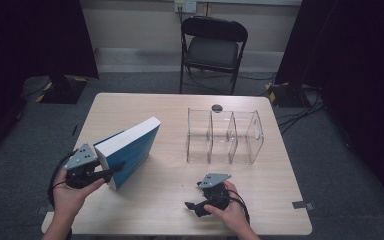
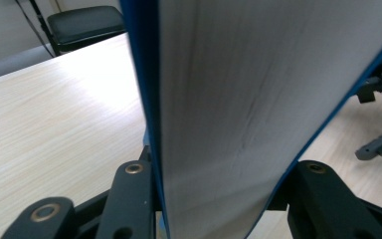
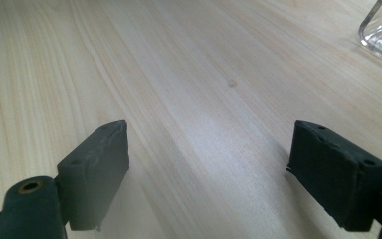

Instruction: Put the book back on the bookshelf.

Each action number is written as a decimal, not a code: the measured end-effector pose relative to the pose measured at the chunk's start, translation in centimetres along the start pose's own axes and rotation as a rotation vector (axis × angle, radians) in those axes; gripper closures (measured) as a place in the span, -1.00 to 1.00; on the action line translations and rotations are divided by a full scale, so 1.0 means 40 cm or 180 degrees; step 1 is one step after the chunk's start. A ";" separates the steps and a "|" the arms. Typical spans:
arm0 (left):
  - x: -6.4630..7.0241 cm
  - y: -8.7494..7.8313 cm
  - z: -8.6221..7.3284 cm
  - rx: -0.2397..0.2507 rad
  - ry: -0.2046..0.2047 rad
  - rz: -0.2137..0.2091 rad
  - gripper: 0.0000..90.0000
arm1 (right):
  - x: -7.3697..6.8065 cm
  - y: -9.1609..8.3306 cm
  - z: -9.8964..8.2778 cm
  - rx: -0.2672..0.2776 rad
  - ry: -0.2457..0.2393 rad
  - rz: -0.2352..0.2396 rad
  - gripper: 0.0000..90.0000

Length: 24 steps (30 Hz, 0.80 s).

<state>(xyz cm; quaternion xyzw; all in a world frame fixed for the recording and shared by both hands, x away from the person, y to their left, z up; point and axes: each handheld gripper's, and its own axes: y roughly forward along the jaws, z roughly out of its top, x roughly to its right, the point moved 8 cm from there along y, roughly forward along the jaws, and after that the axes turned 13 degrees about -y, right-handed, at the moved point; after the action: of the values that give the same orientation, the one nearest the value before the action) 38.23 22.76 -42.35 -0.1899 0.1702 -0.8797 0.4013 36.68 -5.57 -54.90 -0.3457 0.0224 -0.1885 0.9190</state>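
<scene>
Wooden table (image 1: 170, 200): left gripper (image 1: 114, 171) clamps the blue book's (image 1: 130, 150) near end, tilted; right gripper (image 1: 195, 200), well apart, gapes empty.

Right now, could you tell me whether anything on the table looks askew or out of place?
Only the blue book: it stands tilted on one edge, clamped at its near end between the jaws of the left gripper. The clear divider rack stands upright, and the right gripper is open with nothing between its jaws.
</scene>
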 end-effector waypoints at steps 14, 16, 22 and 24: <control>-0.051 -0.018 -0.002 0.0207 -0.0299 0.0130 0.33 | -0.007 0.014 -0.006 -0.0155 -0.0172 -0.0132 -0.66; -0.046 -0.020 0.000 0.0201 -0.0277 0.0223 0.32 | -0.007 0.014 -0.006 -0.0164 -0.0190 -0.0147 -0.66; -0.054 -0.022 0.002 0.0350 -0.0366 0.0277 0.27 | -0.007 0.015 -0.006 -0.0164 -0.0204 -0.0149 -0.67; -0.056 -0.022 0.001 0.0378 -0.0313 0.0276 0.20 | -0.007 0.015 -0.006 -0.0170 -0.0196 -0.0157 -0.67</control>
<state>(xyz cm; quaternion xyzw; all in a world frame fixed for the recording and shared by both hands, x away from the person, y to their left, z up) 39.05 25.03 -42.36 -0.2011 0.1058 -0.8597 0.4575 36.56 -5.20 -55.49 -0.3762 -0.0094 -0.1996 0.9047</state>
